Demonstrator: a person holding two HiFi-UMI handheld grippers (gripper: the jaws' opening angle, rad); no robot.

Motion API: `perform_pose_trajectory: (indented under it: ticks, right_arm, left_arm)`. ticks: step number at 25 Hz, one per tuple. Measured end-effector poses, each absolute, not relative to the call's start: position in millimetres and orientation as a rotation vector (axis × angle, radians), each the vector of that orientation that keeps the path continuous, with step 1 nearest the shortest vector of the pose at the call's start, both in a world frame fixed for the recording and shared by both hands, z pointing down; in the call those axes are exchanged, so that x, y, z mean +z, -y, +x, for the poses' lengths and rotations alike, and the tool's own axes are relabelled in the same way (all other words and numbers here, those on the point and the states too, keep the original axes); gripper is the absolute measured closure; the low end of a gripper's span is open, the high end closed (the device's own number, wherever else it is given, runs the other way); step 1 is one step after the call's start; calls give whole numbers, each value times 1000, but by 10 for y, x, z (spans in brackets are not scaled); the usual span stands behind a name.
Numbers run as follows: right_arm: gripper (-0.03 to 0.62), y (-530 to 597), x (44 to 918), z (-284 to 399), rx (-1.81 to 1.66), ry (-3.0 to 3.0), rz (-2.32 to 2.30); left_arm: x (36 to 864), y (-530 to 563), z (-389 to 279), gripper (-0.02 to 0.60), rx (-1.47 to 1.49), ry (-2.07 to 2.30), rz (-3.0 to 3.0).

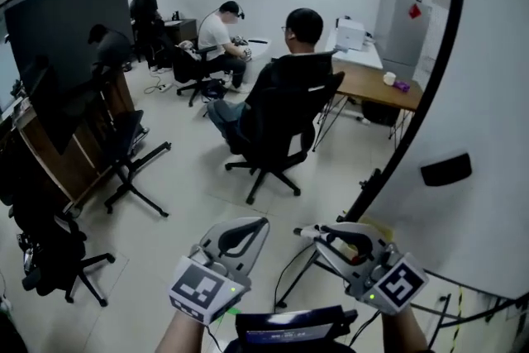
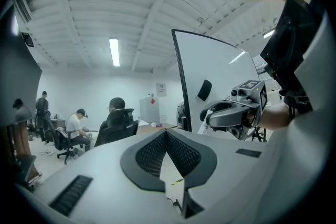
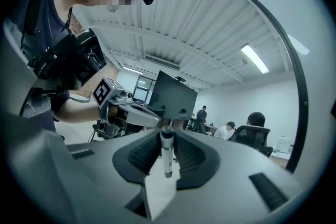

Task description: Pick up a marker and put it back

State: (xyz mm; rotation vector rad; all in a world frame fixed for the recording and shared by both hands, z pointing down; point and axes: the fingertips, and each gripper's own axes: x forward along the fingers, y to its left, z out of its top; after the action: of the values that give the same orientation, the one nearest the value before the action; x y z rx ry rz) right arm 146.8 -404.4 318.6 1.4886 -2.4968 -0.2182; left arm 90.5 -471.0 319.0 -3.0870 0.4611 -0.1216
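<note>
My right gripper is shut on a slim grey-white marker, which stands upright between the dark ribbed pads. In the head view this gripper is low right of centre, beside the big whiteboard. My left gripper is held close beside it on the left. In the left gripper view its pads meet at the tips with nothing between them. A black eraser sticks to the whiteboard. Both grippers point roughly level over the floor.
A person in a black office chair sits ahead, back turned. More people sit at desks further off. A wooden table stands at the back right, a dark screen and empty chairs on the left. Cables and the board's stand lie below.
</note>
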Motion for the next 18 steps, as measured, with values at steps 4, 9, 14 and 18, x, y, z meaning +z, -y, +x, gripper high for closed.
perform_pose_trajectory:
  ticks: [4,9,14,18]
  right_arm:
    - [507,4196,3192,1463,-233,2378,1614]
    - [507,4021,3162,1757,-202,2220,1817]
    - [507,3848,3275,2261,-157,2057,1962]
    - [507,3789,3485,2636,-82,1953,2023]
  left_arm:
    - [3277,4966,887,581,-78,-338,-3118]
    - [3412,4872,1126,581,-109,-116,-3149]
    - [3449,4820,1428,581,-110,-23,-3155]
    - [3550,4763,1620,581,-151,10,-3166]
